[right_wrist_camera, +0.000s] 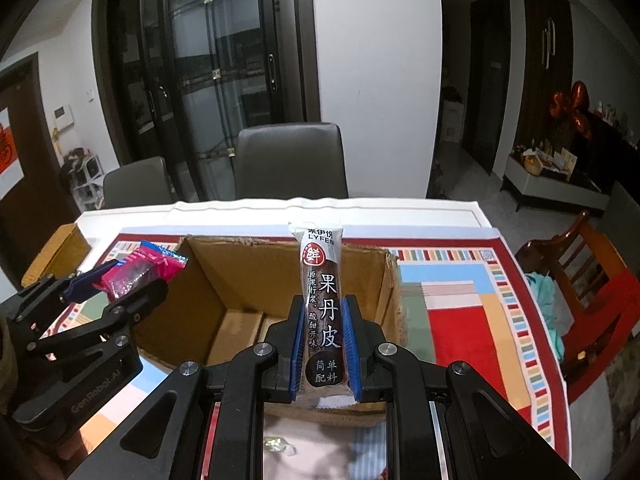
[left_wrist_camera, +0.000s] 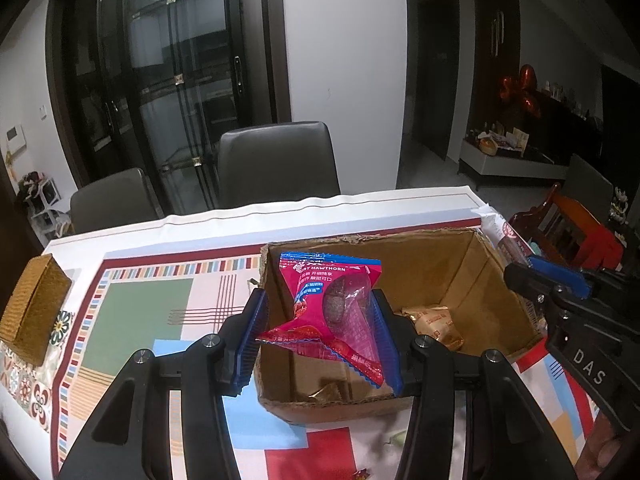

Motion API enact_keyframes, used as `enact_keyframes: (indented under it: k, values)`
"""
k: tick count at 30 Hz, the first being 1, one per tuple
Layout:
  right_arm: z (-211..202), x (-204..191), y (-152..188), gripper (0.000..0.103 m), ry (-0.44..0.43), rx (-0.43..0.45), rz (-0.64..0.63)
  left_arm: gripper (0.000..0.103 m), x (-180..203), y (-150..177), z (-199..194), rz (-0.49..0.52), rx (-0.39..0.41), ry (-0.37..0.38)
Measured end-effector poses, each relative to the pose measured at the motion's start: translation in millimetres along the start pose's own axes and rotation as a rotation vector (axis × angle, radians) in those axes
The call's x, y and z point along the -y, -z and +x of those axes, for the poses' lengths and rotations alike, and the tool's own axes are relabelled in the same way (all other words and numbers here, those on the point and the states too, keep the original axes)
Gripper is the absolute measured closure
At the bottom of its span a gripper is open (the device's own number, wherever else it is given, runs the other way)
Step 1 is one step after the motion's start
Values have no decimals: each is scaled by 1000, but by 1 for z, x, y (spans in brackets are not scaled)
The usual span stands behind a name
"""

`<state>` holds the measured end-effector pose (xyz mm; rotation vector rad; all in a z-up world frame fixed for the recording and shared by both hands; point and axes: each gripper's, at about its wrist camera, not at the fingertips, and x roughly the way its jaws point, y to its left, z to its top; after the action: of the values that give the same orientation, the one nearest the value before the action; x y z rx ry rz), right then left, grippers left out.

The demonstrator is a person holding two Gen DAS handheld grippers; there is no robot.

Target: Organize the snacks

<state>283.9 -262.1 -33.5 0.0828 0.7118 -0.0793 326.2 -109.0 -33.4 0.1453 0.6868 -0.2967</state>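
Left wrist view: left gripper, black arms with ribbed blue pads, is clamped on a pink hawthorn packet. The packet is glossy crinkled film with blue serrated ends and a clear window showing a dark round piece inside. It hangs over the open cardboard box, just inside the near-left corner. The box is matte brown corrugated card with ragged cut rims. A gold foil snack lies on the box floor, and another gold wrapper sits by the near wall. The tablecloth is smooth, printed with coloured blocks and striped borders. A woven rectangular basket stands at the table's left edge. The right gripper enters at right, beside the box's right wall.

Right wrist view: the right gripper is closed on a long fruit-leather bar, a slim, dark, glossy sleeve with clear crimped top, held upright over the near wall of the box. The left gripper with the pink packet is at the box's left rim. Two grey padded chairs stand behind the table.
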Motion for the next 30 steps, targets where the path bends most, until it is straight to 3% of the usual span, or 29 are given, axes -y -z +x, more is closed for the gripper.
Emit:
enact_keyframes:
  k: [11,13,15,16,21,26,30]
  values:
    - [15,-2,0,82,2,-41,-5,51,1,2,11,5,-24,2]
    - [16,-3,-1,68,2,-43,-13,50,2,2,11,8,-26,-4]
    - [11,-5,-2,42,17,-25,-27,42,2,2,11,10,-25,-14]
    - [9,-5,-2,39,29,-12,-33,39,2,2,10,10,-23,-21]
    - [1,-6,-5,29,52,15,-47,23,-2,2,5,-1,-15,-32]
    - [-5,-5,-5,29,62,31,-40,14,-3,0,-2,-4,-1,-47]
    - [-10,-4,-5,29,66,43,-38,14,-2,-1,-7,-1,7,-49]
